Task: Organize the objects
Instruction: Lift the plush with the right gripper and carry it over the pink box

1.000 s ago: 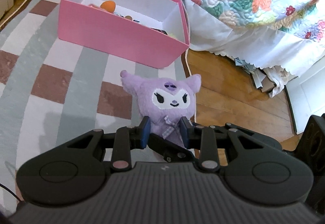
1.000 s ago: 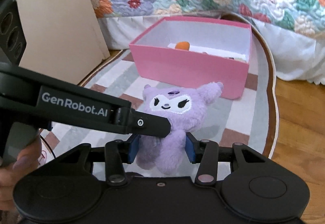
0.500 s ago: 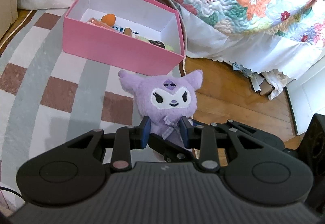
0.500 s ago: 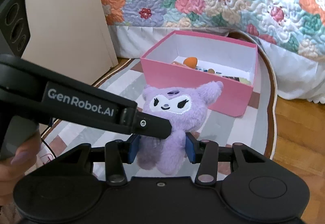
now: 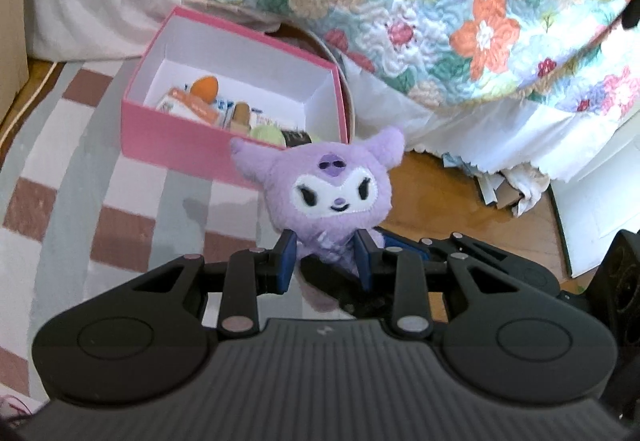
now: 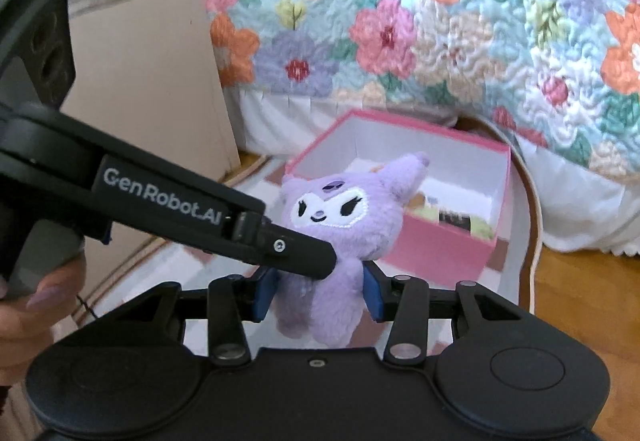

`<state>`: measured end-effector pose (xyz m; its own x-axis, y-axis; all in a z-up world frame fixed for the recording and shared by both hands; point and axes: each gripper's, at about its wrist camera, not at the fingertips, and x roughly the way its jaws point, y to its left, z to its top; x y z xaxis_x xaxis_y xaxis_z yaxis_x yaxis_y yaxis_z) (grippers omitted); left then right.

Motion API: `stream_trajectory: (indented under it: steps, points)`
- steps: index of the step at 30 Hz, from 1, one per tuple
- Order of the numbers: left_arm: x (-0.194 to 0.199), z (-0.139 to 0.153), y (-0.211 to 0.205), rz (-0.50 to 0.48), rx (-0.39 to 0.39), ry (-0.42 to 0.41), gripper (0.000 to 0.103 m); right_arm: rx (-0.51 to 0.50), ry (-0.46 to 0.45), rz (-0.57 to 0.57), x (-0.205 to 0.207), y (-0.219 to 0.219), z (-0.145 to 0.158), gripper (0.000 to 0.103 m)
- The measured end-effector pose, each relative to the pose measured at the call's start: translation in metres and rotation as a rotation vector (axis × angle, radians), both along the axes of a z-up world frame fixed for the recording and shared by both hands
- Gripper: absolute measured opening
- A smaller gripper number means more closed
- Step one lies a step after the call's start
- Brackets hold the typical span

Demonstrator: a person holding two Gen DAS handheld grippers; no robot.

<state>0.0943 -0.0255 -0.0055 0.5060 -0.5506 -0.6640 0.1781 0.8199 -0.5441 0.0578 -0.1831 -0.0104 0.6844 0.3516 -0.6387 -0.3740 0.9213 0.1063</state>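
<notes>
A purple plush toy (image 5: 332,193) with a white face hangs in the air, held by both grippers at once. My left gripper (image 5: 325,261) is shut on its neck, blue pads pressing in from both sides. In the right wrist view the same plush toy (image 6: 328,209) sits between the pads of my right gripper (image 6: 319,293), whose jaws are closing on its lower body. The left gripper's finger (image 6: 296,245) crosses in from the left onto the toy. Behind and below stands an open pink box (image 5: 180,137), also the pink box (image 6: 440,245), with several small items inside.
A bed with a floral quilt (image 5: 400,1) and white skirt rises behind the box. A cardboard sheet (image 6: 152,81) leans at the left. The checked rug (image 5: 80,181) lies under the box, wooden floor (image 5: 440,201) and crumpled paper (image 5: 516,189) to the right. A hand (image 6: 32,305) grips the left handle.
Both grippers have risen together with the plush toy held between them. The pink box now sits lower and farther, and more of its inside shows.
</notes>
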Motion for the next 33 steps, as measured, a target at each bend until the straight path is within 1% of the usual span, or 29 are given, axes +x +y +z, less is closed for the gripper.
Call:
stream_trajectory:
  steps: [2,3,4,5,10,15,17,19,24,28,30,32,33]
  points:
    - [0.010,0.006,0.004,0.000,-0.009,-0.008,0.030,0.010,-0.018,0.002,0.007,0.002,0.006,0.045]
    - [0.014,0.008,0.004,-0.005,-0.022,-0.016,0.027,0.011,-0.026,0.005,0.010,0.003,0.009,0.045]
    - [0.019,0.009,0.005,-0.002,-0.026,-0.021,0.027,0.010,-0.033,0.007,0.015,0.004,0.011,0.042]
    - [0.025,0.009,0.005,0.003,-0.030,-0.015,0.027,0.011,-0.039,0.013,0.019,0.004,0.013,0.042]
    - [0.060,0.007,0.006,0.016,-0.053,-0.011,0.027,-0.034,-0.049,0.018,0.052,0.007,0.020,0.040]
    - [0.112,0.005,0.001,0.021,-0.089,0.002,0.027,-0.064,-0.029,0.012,0.098,0.002,0.027,0.040]
    - [0.135,0.003,-0.003,-0.006,-0.075,0.001,0.027,-0.073,-0.016,0.001,0.120,-0.003,0.027,0.039]
    - [0.157,-0.001,-0.005,-0.028,-0.084,0.004,0.027,-0.084,0.007,0.002,0.143,-0.010,0.025,0.039]
    - [0.198,-0.019,-0.012,-0.035,-0.138,0.024,0.027,-0.149,0.031,0.038,0.186,-0.021,0.021,0.038]
    - [0.221,-0.046,-0.016,-0.002,-0.179,0.051,0.027,-0.157,0.058,0.046,0.214,-0.032,0.006,0.038]
    - [0.234,-0.065,-0.019,0.009,-0.194,0.080,0.027,-0.159,0.069,0.051,0.227,-0.036,-0.008,0.038]
    - [0.249,-0.088,-0.020,0.049,-0.234,0.148,0.027,-0.147,0.097,0.041,0.241,-0.042,-0.027,0.038]
    - [0.257,-0.098,-0.022,0.067,-0.239,0.167,0.027,-0.146,0.105,0.035,0.246,-0.043,-0.036,0.038]
